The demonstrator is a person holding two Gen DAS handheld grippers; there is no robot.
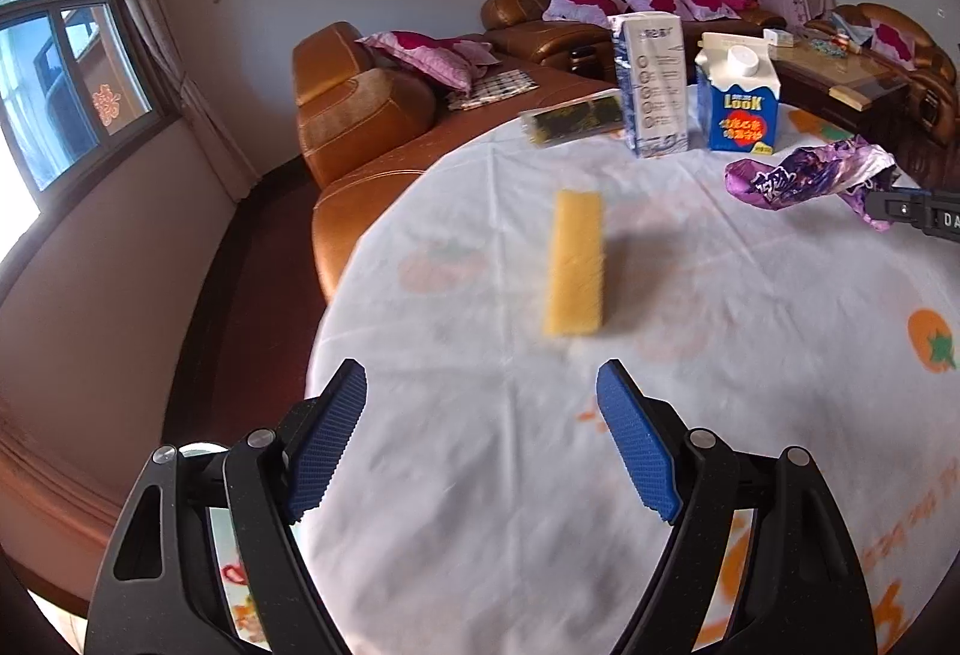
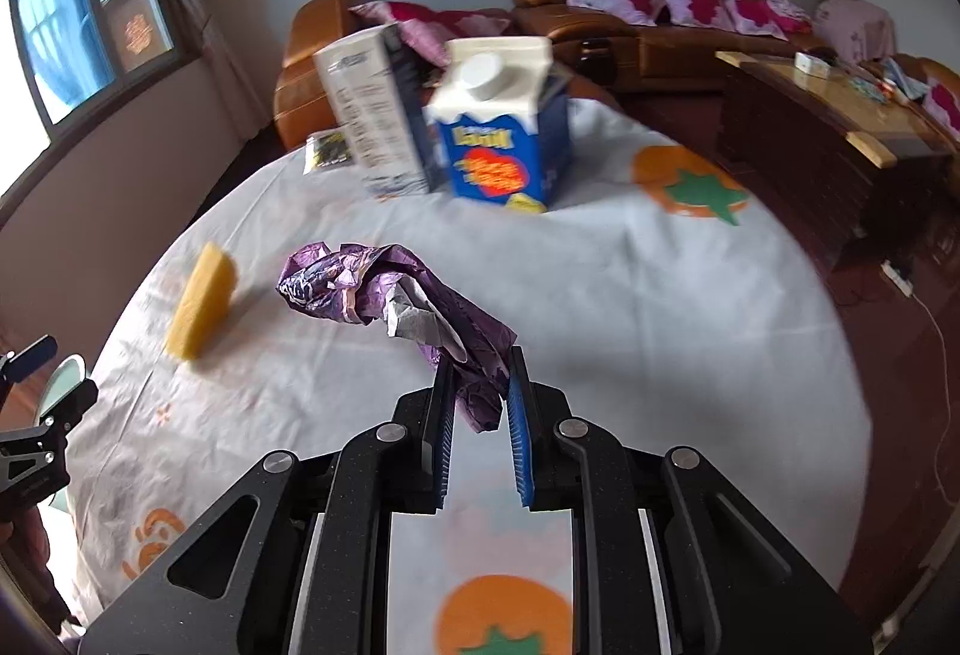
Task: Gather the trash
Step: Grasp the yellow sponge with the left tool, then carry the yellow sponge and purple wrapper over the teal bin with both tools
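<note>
Over the near left part of the desk, the left hand-held gripper is hovering with its blue pads spread wide and nothing between them, pointing toward a yellow bar-shaped packet that is lying flat on the white fruit-print cloth. Farther back, a small dark packet is sitting by the far edge, beside a tall white carton and a blue carton standing upright close together. To the right, the right hand-held gripper is clamping one end of a crumpled purple wrapper, the rest of it sticking out ahead of the fingertips above the cloth.
</note>
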